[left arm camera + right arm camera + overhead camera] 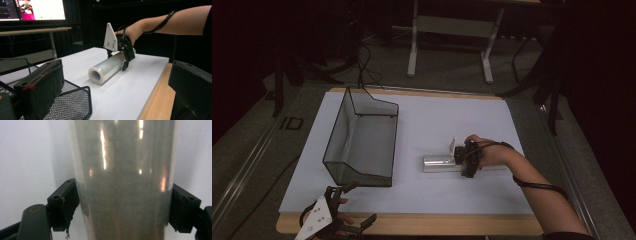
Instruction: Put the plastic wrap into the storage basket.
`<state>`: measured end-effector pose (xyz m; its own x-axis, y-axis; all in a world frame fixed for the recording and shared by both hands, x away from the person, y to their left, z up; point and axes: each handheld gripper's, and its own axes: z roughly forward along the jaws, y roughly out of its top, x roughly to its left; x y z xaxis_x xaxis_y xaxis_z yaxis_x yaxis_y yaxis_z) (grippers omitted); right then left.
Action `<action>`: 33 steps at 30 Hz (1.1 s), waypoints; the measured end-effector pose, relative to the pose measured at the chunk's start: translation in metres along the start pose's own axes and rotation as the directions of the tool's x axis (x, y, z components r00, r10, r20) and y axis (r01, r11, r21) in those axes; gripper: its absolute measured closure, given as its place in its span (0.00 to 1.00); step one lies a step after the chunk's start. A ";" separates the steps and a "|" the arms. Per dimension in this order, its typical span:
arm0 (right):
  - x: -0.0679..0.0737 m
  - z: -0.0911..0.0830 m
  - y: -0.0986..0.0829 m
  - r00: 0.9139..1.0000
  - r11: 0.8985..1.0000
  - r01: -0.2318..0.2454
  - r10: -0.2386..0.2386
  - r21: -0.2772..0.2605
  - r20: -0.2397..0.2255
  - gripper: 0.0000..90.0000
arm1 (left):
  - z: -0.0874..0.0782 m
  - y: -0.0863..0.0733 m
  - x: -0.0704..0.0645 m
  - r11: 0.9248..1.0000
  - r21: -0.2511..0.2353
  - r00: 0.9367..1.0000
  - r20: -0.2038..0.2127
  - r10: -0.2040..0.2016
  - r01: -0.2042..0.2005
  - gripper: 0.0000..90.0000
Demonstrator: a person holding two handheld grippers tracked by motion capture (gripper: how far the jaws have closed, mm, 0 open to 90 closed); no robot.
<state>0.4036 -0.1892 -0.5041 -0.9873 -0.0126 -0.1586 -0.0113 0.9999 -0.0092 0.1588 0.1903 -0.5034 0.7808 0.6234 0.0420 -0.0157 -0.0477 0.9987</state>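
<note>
A roll of clear plastic film (439, 163) lies on its side on the white table top (447, 115), right of centre. My right gripper (468, 160) grips its right end from above. In the right gripper view both pads (66, 205) press the sides of the roll (122, 182), so the gripper is shut on it. The left gripper view shows the roll (107, 67) end-on, with the right gripper (116, 61) and its white plate over it. My left gripper (361, 202) hovers at the table's front left corner, open and holding nothing.
A black wire mesh basket (337, 135) stands left of the roll, and its corner (75, 100) lies just in front of my left gripper. The table's wooden front edge (437, 224) runs along the bottom. A lit monitor (37, 8) and another desk (447, 30) stand beyond.
</note>
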 end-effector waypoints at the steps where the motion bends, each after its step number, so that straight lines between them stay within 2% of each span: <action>1: 0.000 0.000 0.000 1.000 1.000 0.000 0.000 0.000 0.000 0.33 | 0.000 0.000 0.000 1.000 0.002 1.000 0.000 0.000 0.000 0.01; 3: -0.002 -0.001 0.001 1.000 1.000 0.024 -0.024 0.012 0.005 0.34 | 0.001 0.000 0.000 1.000 0.005 1.000 -0.001 0.003 -0.003 0.01; 4: -0.002 -0.002 0.005 0.999 0.999 0.035 -0.035 0.039 0.000 0.34 | 0.001 -0.001 0.000 1.000 0.009 1.000 0.000 0.006 -0.006 0.01; 5: -0.002 -0.002 0.005 0.999 0.999 0.035 -0.035 0.039 0.000 0.34 | 0.001 -0.001 0.000 1.000 0.009 1.000 0.000 0.006 -0.006 0.01; 7: -0.005 -0.002 0.008 0.999 0.997 0.030 -0.028 0.070 -0.030 0.35 | 0.001 0.000 0.000 1.000 0.007 1.000 -0.002 0.007 -0.007 0.01; 8: -0.007 -0.004 0.010 0.997 0.997 -0.005 0.011 0.076 -0.076 0.35 | 0.001 0.000 0.000 1.000 0.009 1.000 -0.005 0.011 -0.011 0.01; 11: -0.008 -0.007 0.011 0.995 0.998 -0.027 0.032 0.053 -0.097 0.35 | 0.001 -0.001 0.000 1.000 0.007 1.000 -0.007 0.010 -0.010 0.01; 13: -0.008 -0.011 0.013 0.994 0.997 -0.038 0.044 0.061 -0.099 0.35 | 0.001 0.000 0.000 1.000 0.007 1.000 -0.008 0.010 -0.010 0.01; 14: -0.009 -0.015 0.013 0.991 0.996 -0.061 0.068 0.071 -0.112 0.35 | 0.001 0.000 0.000 1.000 0.006 1.000 -0.007 0.011 -0.011 0.01; 15: -0.009 -0.015 0.013 0.991 0.996 -0.061 0.068 0.071 -0.112 0.35 | 0.001 0.000 0.000 1.000 0.005 1.000 -0.007 0.010 -0.010 0.01; 16: -0.009 -0.019 0.013 0.988 0.994 -0.089 0.097 0.068 -0.123 0.35 | 0.001 0.000 0.000 1.000 0.005 1.000 -0.005 0.012 -0.012 0.01; 17: -0.011 -0.027 0.012 0.980 0.988 -0.138 0.146 0.068 -0.135 0.35 | 0.001 0.000 -0.001 1.000 0.002 1.000 -0.003 0.011 -0.011 0.01; 18: -0.011 -0.030 0.011 0.976 0.984 -0.166 0.174 0.071 -0.133 0.36 | 0.001 0.000 -0.001 1.000 0.001 1.000 -0.003 0.012 -0.012 0.01; 19: -0.011 -0.030 0.011 0.976 0.984 -0.166 0.174 0.071 -0.133 0.36 | 0.001 0.000 -0.001 1.000 0.001 1.000 -0.003 0.012 -0.012 0.01; 20: -0.015 -0.037 0.009 0.968 0.974 -0.200 0.214 0.106 -0.132 0.36 | 0.001 0.000 -0.001 1.000 0.001 1.000 -0.004 0.012 -0.012 0.01; 21: -0.015 -0.037 0.009 0.968 0.974 -0.200 0.214 0.106 -0.132 0.36 | 0.001 0.000 0.000 1.000 0.001 1.000 -0.003 0.011 -0.011 0.01; 22: -0.016 -0.040 0.008 0.962 0.968 -0.221 0.236 0.121 -0.133 0.36 | 0.001 0.000 0.000 1.000 0.002 1.000 -0.004 0.012 -0.012 0.01; 23: -0.016 -0.040 0.008 0.962 0.968 -0.221 0.236 0.121 -0.133 0.36 | 0.001 0.000 0.000 1.000 0.002 1.000 -0.004 0.012 -0.012 0.01; 24: -0.017 -0.043 0.007 0.959 0.964 -0.235 0.251 0.126 -0.133 0.36 | 0.000 0.001 0.000 1.000 0.000 1.000 -0.004 0.015 -0.015 0.01; 25: -0.019 -0.056 0.000 0.940 0.946 -0.285 0.307 0.153 -0.147 0.36 | 0.000 0.001 -0.001 1.000 -0.002 1.000 -0.005 0.016 -0.016 0.01; 26: -0.019 -0.056 0.000 0.940 0.946 -0.285 0.307 0.153 -0.147 0.36 | 0.000 0.001 -0.001 1.000 -0.002 1.000 -0.005 0.017 -0.017 0.01; 27: -0.020 -0.058 -0.001 0.933 0.940 -0.298 0.324 0.167 -0.155 0.36 | 0.000 0.001 0.000 1.000 -0.003 1.000 -0.002 0.016 -0.016 0.01; 28: -0.022 -0.064 -0.006 0.907 0.915 -0.348 0.384 0.206 -0.172 0.36 | 0.000 0.001 0.000 1.000 -0.003 1.000 0.001 0.017 -0.017 0.01; 29: -0.022 -0.064 -0.006 0.907 0.915 -0.348 0.384 0.206 -0.172 0.36 | 0.000 0.001 0.000 1.000 -0.003 1.000 0.001 0.017 -0.017 0.01; 30: -0.024 -0.064 -0.008 0.898 0.906 -0.363 0.402 0.218 -0.179 0.36 | 0.001 0.001 -0.001 1.000 -0.002 1.000 0.000 0.018 -0.018 0.01; 32: -0.026 -0.065 -0.013 0.873 0.876 -0.420 0.462 0.238 -0.157 0.36 | 0.000 0.002 -0.001 1.000 -0.006 1.000 0.003 0.017 -0.017 0.01; 33: -0.027 -0.064 -0.015 0.862 0.865 -0.445 0.483 0.232 -0.150 0.36 | 0.000 0.002 -0.001 1.000 -0.009 1.000 0.002 0.019 -0.019 0.01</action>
<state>0.4208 -0.2030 -0.4368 -0.8807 0.4736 0.0069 0.4660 0.8690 -0.1662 0.1581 0.1893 -0.5015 0.7818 0.6204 0.0613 -0.0365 -0.0527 0.9979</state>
